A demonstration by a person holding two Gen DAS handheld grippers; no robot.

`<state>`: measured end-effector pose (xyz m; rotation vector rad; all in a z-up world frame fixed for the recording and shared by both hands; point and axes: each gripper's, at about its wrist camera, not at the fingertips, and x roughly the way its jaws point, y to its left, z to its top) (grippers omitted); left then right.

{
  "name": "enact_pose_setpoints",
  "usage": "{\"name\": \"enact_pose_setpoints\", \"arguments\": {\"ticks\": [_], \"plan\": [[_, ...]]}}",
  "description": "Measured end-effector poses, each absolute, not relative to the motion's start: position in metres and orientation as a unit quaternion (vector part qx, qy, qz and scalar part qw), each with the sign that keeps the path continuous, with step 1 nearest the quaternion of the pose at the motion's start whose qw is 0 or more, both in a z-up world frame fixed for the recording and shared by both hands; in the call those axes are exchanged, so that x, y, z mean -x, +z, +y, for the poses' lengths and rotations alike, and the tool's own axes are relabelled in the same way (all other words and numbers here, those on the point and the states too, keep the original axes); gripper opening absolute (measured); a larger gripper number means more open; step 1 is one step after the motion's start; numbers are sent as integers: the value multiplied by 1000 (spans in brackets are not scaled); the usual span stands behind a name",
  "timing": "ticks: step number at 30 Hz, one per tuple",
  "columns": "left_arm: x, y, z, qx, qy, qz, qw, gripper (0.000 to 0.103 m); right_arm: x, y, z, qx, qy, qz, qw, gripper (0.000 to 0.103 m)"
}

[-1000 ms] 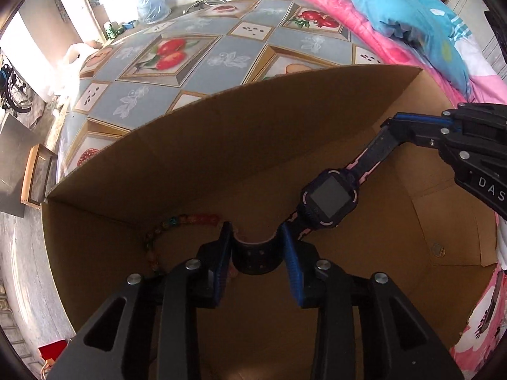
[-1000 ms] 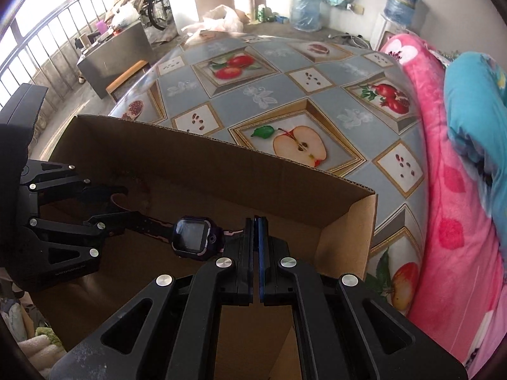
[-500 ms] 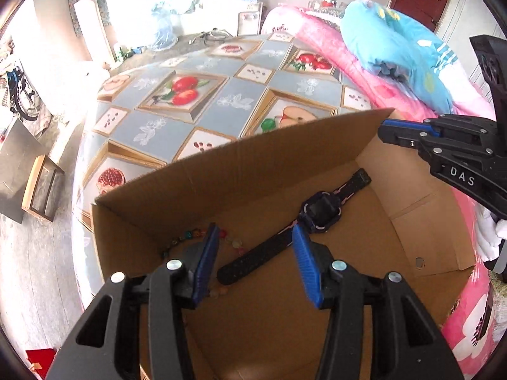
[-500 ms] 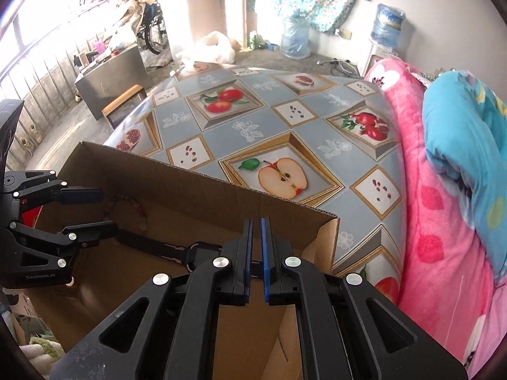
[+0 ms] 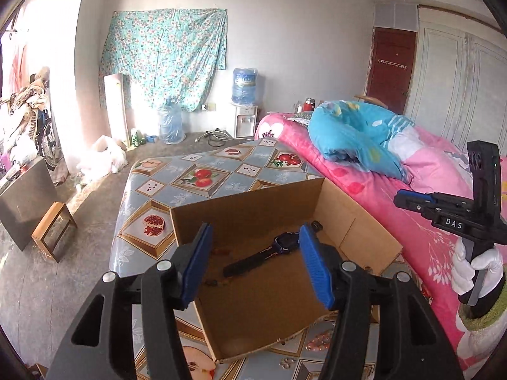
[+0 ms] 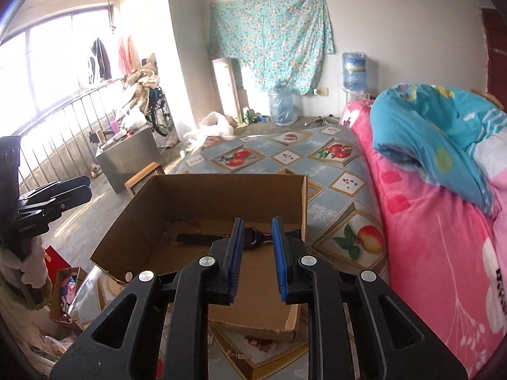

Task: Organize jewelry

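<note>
A: Both tongs hang empty above the box. The left gripper point(image 5: 253, 266) has its blue pads spread wide apart; the right gripper point(image 6: 258, 256) has a narrower gap, jaws parted and nothing between them.

B: And the jewelry?

A: The smartwatch point(image 5: 272, 251) lies flat on the floor of the cardboard box point(image 5: 240, 212), strap stretched out diagonally. In the left wrist view its dark face and whole strap show between the pads. In the right wrist view only part of the watch point(image 6: 221, 238) shows; the left pad hides the face.

B: Anything else in there?

A: A bead bracelet point(image 6: 177, 229), by the strap's end near the box's back corner. The right view shows its loop; the left shows only a few beads point(image 5: 218, 281) beside the pad.

B: What sits under the box?

A: A fruit-patterned tablecloth point(image 6: 285, 158). The right view also catches a small metal chain point(image 6: 237, 354) lying on it in front of the box, which the left view misses. The left view alone shows the gloved hand point(image 5: 475, 266) holding the right gripper over the pink bedding point(image 5: 380, 190).
</note>
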<state>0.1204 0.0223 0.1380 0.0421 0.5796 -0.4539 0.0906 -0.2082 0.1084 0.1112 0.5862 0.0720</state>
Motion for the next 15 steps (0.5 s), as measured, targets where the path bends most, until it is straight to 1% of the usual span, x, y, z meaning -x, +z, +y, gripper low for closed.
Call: {"name": "enact_pose_setpoints", "arguments": {"ticks": [3, 5, 6, 10, 12, 15], "plan": [[-90, 127, 30, -16, -221, 278, 935, 59, -55, 93, -207, -89, 41, 284, 954, 25], [-72, 116, 32, -19, -219, 281, 934, 59, -38, 79, -204, -99, 31, 291, 951, 26], [-64, 109, 32, -20, -219, 284, 933, 60, -32, 71, -201, -99, 26, 299, 949, 29], [-45, 73, 27, -27, -220, 320, 921, 61, -12, 38, -183, -95, 20, 338, 936, 31], [-43, 52, 24, -29, -210, 345, 914, 61, -8, 20, -172, -90, 19, 361, 928, 35], [-43, 18, 20, -35, -187, 386, 902, 61, -5, -4, -158, -104, 27, 394, 913, 36]]}}
